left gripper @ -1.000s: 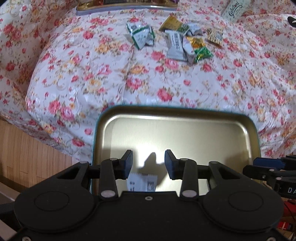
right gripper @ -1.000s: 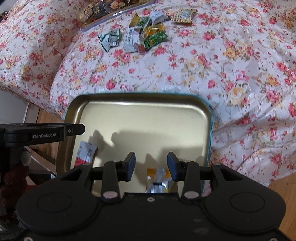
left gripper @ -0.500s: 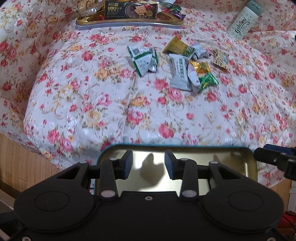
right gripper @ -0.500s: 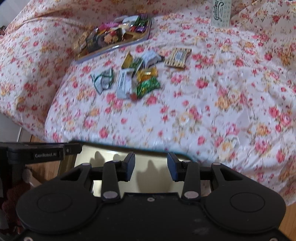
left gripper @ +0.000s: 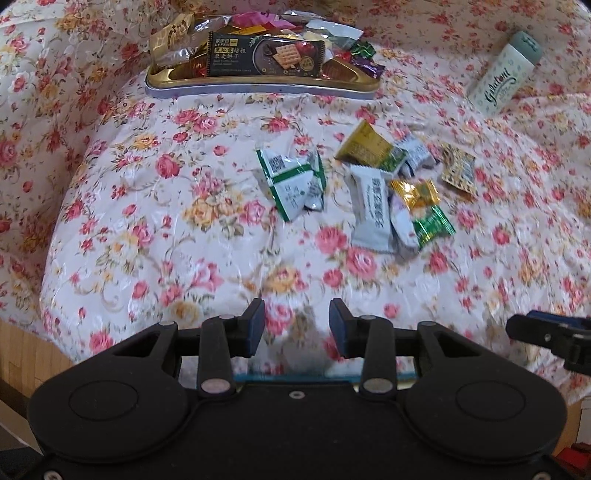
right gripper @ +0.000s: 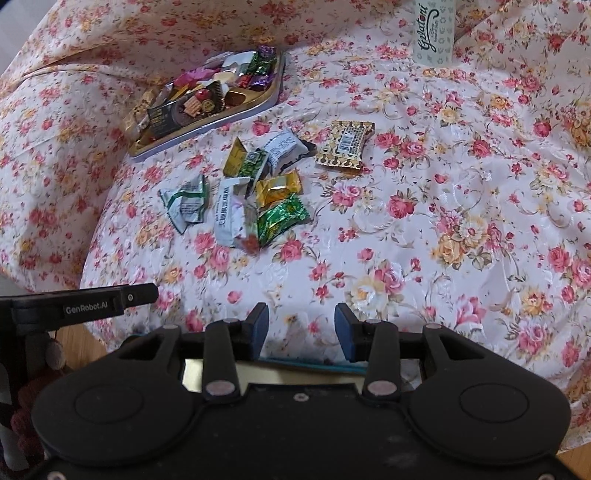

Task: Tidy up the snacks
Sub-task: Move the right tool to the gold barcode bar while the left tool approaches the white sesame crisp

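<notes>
Several loose snack packets lie in a cluster on the floral cloth: a green-and-white packet (left gripper: 291, 184), a white one (left gripper: 371, 210), a gold one (left gripper: 415, 194), a green one (left gripper: 430, 225) and a patterned brown one (left gripper: 458, 170). The same snack cluster (right gripper: 240, 192) sits ahead and to the left in the right wrist view. My left gripper (left gripper: 297, 325) hovers over bare cloth short of the packets, open with nothing between its pads. My right gripper (right gripper: 301, 328) is likewise open with nothing in it. Only the teal rim of the near gold tin (left gripper: 280, 376) (right gripper: 295, 373) shows under the fingers.
A far tray (left gripper: 258, 86) (right gripper: 207, 125) heaped with wrapped snacks stands behind the cluster. A pale bottle (left gripper: 504, 74) (right gripper: 434, 33) lies at the back right. The table's rounded edge and the wooden floor (left gripper: 22, 343) are at the left.
Both grippers have moved forward off the near gold tin toward the loose packets. The tin and the packets lying in it have slipped almost out of view. Jaw openings look the same.
</notes>
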